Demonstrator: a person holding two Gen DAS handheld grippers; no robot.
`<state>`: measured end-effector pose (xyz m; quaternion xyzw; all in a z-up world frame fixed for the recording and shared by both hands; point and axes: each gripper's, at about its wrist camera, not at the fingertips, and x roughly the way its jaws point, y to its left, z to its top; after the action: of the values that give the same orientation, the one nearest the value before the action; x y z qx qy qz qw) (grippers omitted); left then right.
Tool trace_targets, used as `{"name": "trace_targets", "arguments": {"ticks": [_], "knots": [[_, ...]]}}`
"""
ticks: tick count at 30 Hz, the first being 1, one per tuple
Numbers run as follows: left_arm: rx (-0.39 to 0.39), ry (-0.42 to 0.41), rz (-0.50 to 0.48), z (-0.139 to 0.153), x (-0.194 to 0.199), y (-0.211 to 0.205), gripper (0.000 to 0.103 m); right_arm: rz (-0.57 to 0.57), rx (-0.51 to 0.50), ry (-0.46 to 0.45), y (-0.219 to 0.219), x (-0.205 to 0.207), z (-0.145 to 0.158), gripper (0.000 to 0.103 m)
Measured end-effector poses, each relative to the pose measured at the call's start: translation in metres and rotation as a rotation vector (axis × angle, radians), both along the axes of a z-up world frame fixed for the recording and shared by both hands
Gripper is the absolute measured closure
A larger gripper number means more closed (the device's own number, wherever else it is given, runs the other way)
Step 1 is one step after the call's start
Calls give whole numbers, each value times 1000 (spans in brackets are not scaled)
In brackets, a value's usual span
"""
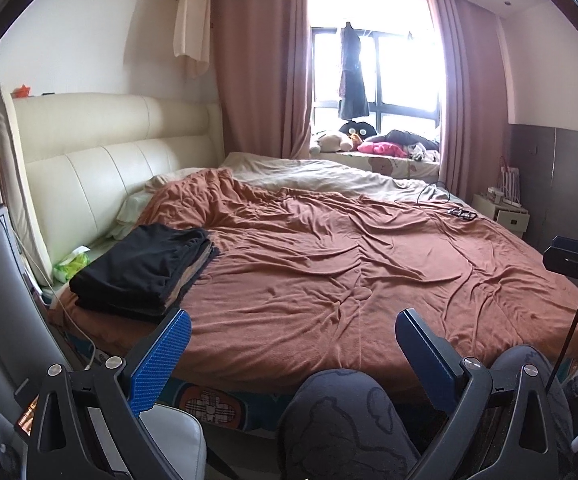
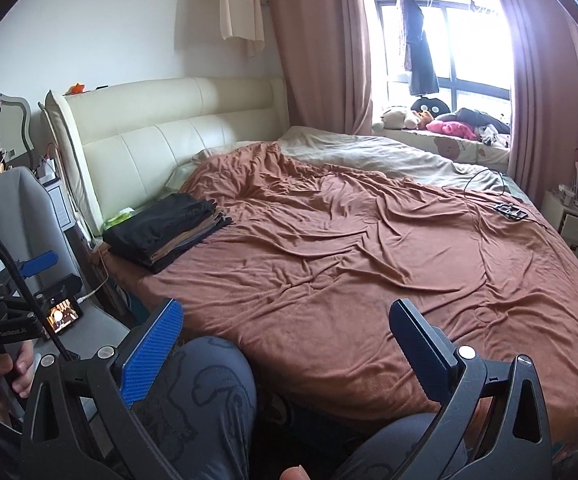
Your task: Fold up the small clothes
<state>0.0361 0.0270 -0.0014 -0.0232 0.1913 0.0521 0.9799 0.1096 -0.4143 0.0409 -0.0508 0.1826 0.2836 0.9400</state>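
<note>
left tool hanging spread w/ nothing in it, right tool spread too, folded clothes stack sitting on brown blanket nr headboard

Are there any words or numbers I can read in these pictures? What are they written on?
No text can be read for sure.
Left gripper's black body: a small white label near its little screen, too blurred to read.
Little screen: glowing picture, no clear words.
Bed frame's patterned side: cartoon shapes, no letters.
Green packet by the headboard: print too small to read.
</note>
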Motion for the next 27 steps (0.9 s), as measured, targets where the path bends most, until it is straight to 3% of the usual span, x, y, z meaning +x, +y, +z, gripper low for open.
{"name": "trace_targets", "arguments": {"ticks": [13,27], "knots": [[-27,-30,-18,-3,-10,-26,0,-27,23,29,-22,-2,-16,0],[-74,-18,-4,-10,-12,-15,0,-37,24,25,-23,-6,-15,0]]}}
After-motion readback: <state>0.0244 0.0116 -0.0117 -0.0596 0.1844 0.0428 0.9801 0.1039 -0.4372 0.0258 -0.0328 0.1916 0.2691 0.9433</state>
